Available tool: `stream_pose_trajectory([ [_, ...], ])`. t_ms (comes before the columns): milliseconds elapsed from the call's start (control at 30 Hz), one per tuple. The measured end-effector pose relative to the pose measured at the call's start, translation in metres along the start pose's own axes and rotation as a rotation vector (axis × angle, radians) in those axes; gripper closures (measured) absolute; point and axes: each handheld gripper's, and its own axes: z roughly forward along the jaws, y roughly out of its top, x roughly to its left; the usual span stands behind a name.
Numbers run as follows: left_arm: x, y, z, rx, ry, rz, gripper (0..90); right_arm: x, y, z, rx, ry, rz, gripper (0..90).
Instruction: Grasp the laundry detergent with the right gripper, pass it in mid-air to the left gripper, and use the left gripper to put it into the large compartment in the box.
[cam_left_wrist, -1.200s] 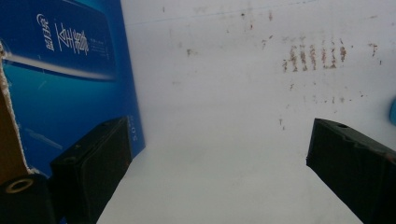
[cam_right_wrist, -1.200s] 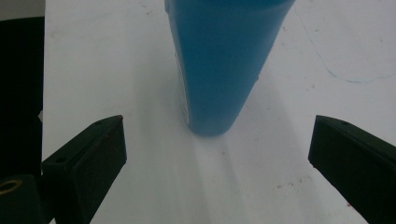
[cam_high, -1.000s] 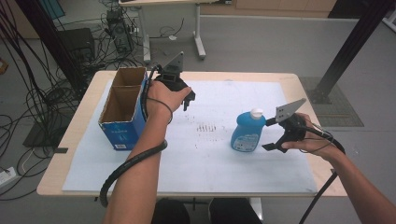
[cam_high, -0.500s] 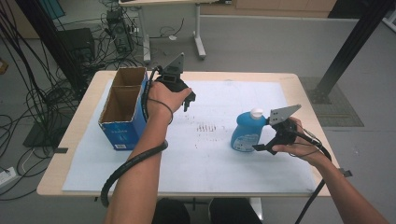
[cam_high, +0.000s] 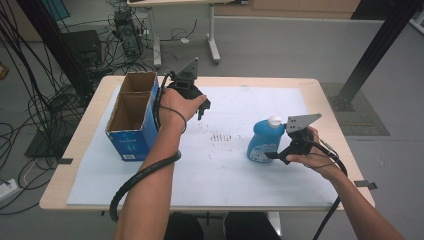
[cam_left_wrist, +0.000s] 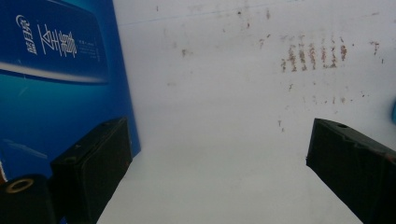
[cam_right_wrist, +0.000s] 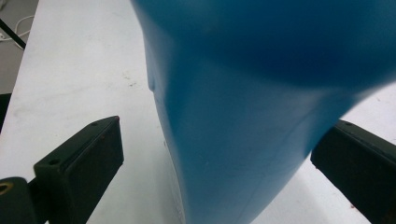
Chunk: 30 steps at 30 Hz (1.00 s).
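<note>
A blue bottle (cam_high: 261, 140) with a white cap stands upright on the white mat, right of centre. My right gripper (cam_high: 272, 153) is low against its right side, open. In the right gripper view the bottle's blue body (cam_right_wrist: 243, 140) stands close between the wide-apart jaws of that gripper (cam_right_wrist: 219, 133); whether either jaw touches it I cannot tell. An open blue cardboard box (cam_high: 131, 117) stands at the left. My left gripper (cam_high: 202, 107) hovers just right of the box, open and holding nothing. In the left gripper view its jaws (cam_left_wrist: 210, 135) frame bare mat, with the box wall (cam_left_wrist: 56, 79) at the left.
The white mat (cam_high: 215, 170) covers most of the wooden table (cam_high: 325, 90). Brown stains (cam_high: 222, 136) mark the mat between the grippers. Cables and equipment lie on the floor at the left, and a black post (cam_high: 372, 55) stands beyond the far right corner.
My right gripper has moved left, up to the bottle, so its jaws now sit on either side of the lower body. The left gripper and the box have stayed put.
</note>
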Motion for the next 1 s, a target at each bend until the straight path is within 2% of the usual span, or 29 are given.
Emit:
stream_pose_trajectory([
  [367,-0.0004,0.001,-0.0001,-0.001,0.0,-0.001,7.2,0.0009,-0.0008,0.0041,-0.035,-0.009,0.003,1.7],
  [1000,-0.0008,0.0013,0.0011,0.004,0.003,0.0,7.2,0.0019,-0.0007,0.0068,-0.055,0.001,0.008,1.6],
])
